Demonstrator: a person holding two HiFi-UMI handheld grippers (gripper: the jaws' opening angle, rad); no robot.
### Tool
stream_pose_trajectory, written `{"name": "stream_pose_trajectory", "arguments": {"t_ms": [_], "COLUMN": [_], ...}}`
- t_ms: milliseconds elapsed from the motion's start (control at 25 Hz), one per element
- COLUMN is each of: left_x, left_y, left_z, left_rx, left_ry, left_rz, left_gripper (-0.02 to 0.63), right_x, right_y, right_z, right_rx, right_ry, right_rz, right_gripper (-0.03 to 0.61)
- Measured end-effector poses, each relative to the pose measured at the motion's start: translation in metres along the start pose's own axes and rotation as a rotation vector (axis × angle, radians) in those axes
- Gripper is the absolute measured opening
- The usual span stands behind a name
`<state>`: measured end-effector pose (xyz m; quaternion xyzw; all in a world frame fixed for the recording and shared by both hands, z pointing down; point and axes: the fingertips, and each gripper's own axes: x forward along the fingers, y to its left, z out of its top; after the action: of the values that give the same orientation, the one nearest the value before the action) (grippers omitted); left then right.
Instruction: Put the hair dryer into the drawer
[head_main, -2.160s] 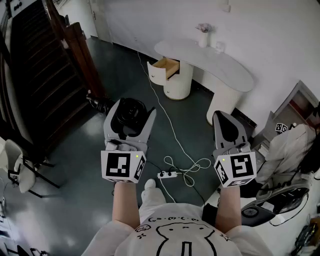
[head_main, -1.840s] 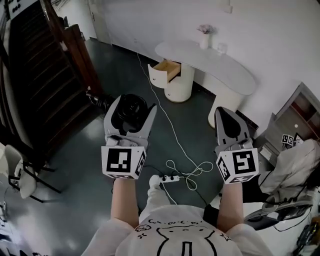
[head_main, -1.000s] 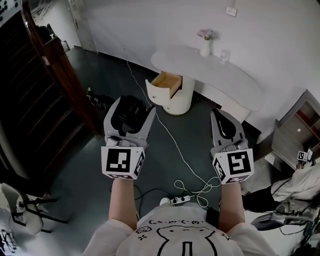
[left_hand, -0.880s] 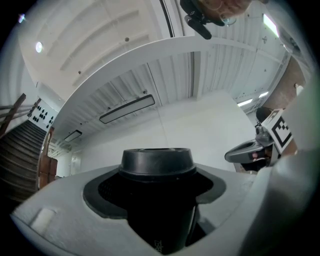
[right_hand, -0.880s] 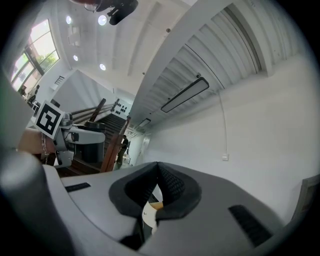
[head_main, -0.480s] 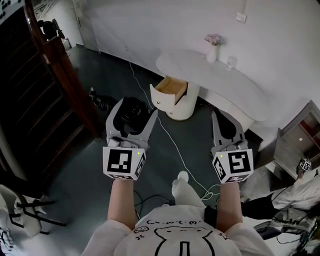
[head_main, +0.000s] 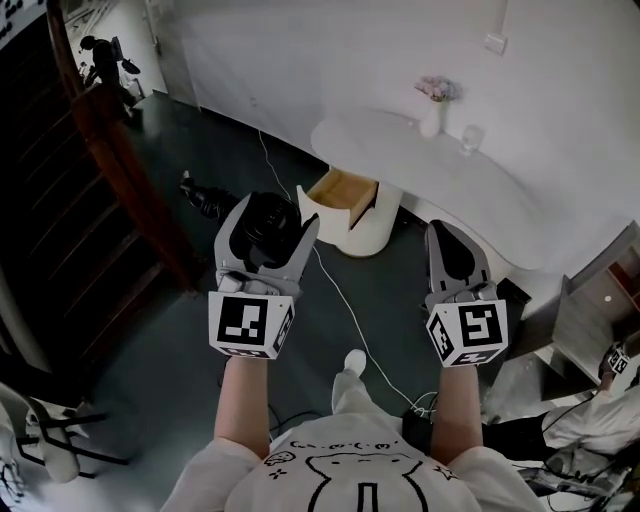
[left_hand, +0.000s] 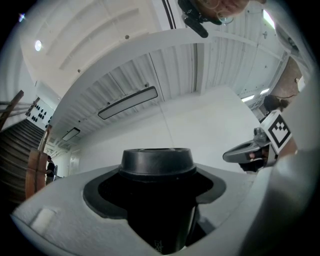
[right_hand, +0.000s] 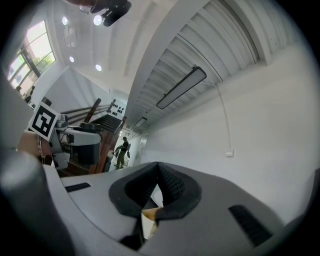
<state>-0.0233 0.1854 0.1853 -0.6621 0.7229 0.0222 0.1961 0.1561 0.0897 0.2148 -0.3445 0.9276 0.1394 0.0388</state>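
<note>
My left gripper (head_main: 274, 214) is shut on a black hair dryer (head_main: 262, 226), held upright at waist height; in the left gripper view the hair dryer (left_hand: 157, 197) fills the space between the grey jaws. In the head view my right gripper (head_main: 447, 232) is shut with nothing in it, level with the left one. The open drawer (head_main: 345, 187), wood-coloured inside, juts out of a white round cabinet (head_main: 365, 232) under a white curved table (head_main: 470, 190). It lies ahead of and between the two grippers, well apart from both.
A vase with flowers (head_main: 433, 112) and a glass (head_main: 469, 139) stand on the table. A white cable (head_main: 335, 290) runs over the dark floor. A dark wooden staircase (head_main: 70, 200) rises at the left. A chair (head_main: 45, 445) is at the lower left, and a person (head_main: 103, 60) stands far back.
The table and open drawer have come nearer and shifted right in the head view as I walk forward. Both grippers keep their pose, the left still holding the hair dryer.
</note>
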Motion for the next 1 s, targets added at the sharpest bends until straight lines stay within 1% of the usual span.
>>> {"name": "stream_pose_trajectory", "arguments": {"t_ms": [320, 680, 800, 1000], "left_x": [0.123, 0.254, 0.281, 0.307], "left_y": [0.018, 0.039, 0.045, 0.050], "left_z": [-0.047, -0.106, -0.127, -0.166], "left_rx": [-0.018, -0.030, -0.027, -0.028], "left_ry": [0.014, 0.065, 0.087, 0.142], "left_rz": [-0.007, -0.004, -0.002, -0.013], "left_gripper": [0.356, 0.356, 0.356, 0.356], "right_x": [0.106, 0.214, 0.238, 0.265], "right_y": [-0.069, -0.151, -0.166, -0.172], "right_z": [-0.038, -0.087, -0.105, -0.134], "right_rx": [0.017, 0.069, 0.087, 0.103], "right_ry": [0.014, 0.042, 0.055, 0.088], "right_rz": [0.000, -0.009, -0.007, 0.008], "right_gripper": [0.002, 0.002, 0.002, 0.002]}}
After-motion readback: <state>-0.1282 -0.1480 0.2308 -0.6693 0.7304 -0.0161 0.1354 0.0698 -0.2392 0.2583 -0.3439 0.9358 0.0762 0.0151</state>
